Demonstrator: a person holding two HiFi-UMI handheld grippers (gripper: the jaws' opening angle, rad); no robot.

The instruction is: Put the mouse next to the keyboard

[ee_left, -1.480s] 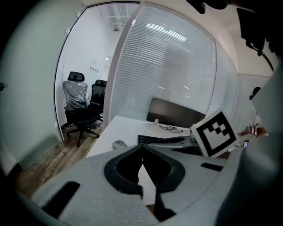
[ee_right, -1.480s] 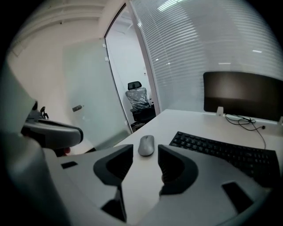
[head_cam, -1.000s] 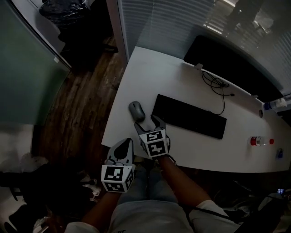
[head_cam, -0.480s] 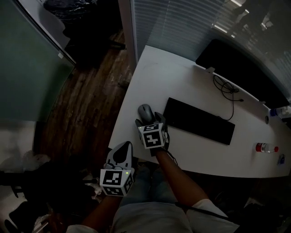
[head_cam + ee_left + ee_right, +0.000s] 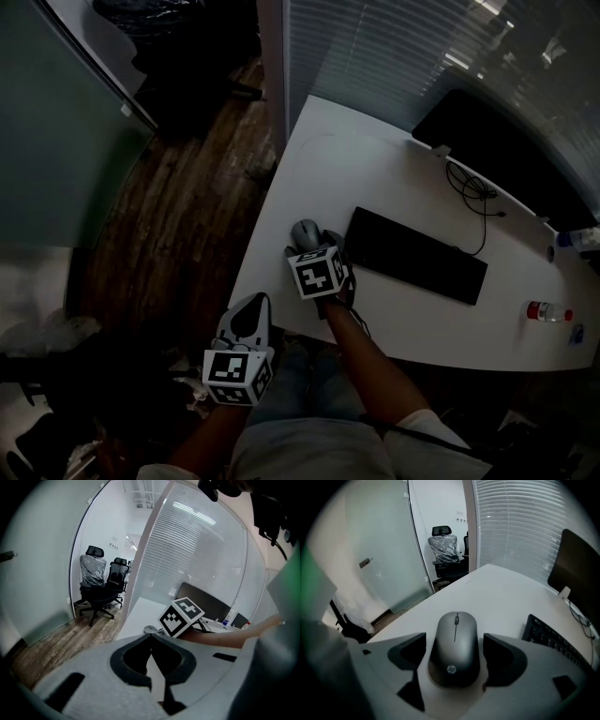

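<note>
Having reached forward, the right gripper now straddles the mouse, fingers opening either side without gripping, so the mouse lies ungrasped on the desk near the keyboard; the left gripper hangs clenched, empty.

- Head view: dim and underexposed throughout. The white table is the brightest surface, and pale glare streaks cross the blinds toward 1 o'clock.
- Left gripper view: bright, even light. Straight lines bow outward, and the foreground at 6 o'clock is soft.
- Right gripper view: moderate light with black vignetted corners. The mouse lays a faint shadow toward 6 o'clock.
</note>
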